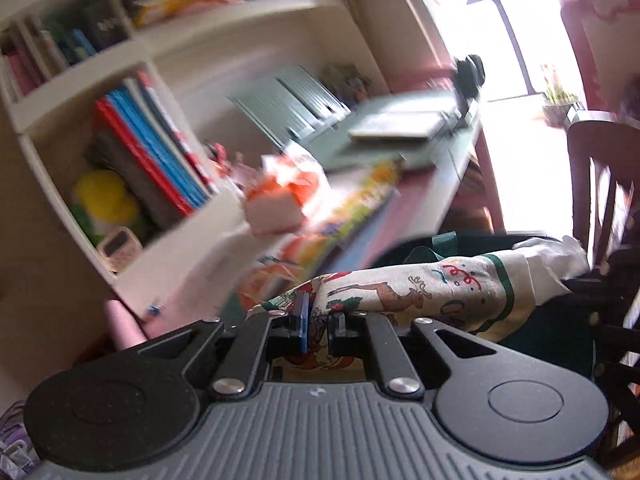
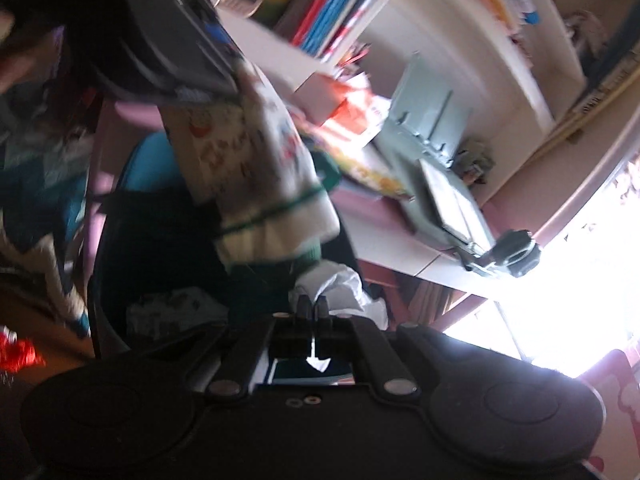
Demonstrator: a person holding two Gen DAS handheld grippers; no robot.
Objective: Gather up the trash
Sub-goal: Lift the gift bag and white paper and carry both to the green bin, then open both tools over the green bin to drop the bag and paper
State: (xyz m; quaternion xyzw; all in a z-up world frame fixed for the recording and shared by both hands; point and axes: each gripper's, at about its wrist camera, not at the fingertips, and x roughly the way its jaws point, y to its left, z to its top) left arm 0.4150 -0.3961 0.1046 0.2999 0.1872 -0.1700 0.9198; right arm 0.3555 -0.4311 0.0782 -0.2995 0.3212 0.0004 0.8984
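My left gripper (image 1: 318, 312) is shut on the edge of a cream cloth bag (image 1: 420, 292) printed with reindeer and trimmed in green. The bag stretches off to the right. In the right wrist view the same bag (image 2: 248, 152) hangs from the left gripper (image 2: 234, 84) at the upper left, over a dark bin (image 2: 100, 272) with crumpled paper (image 2: 172, 308) inside. My right gripper (image 2: 312, 304) is shut on a white crumpled paper (image 2: 344, 284) just below the bag's green-edged end. That white paper (image 1: 552, 256) also shows at the bag's right end in the left wrist view.
A pink desk (image 1: 420, 196) carries a grey-green paper trimmer (image 1: 400, 132) and orange and white packaging (image 1: 280, 196). White shelves with books (image 1: 152, 148) stand behind it. A dark wooden chair (image 1: 600, 184) is at the right, by a bright window (image 1: 520, 20). Something red (image 2: 20, 352) lies on the floor.
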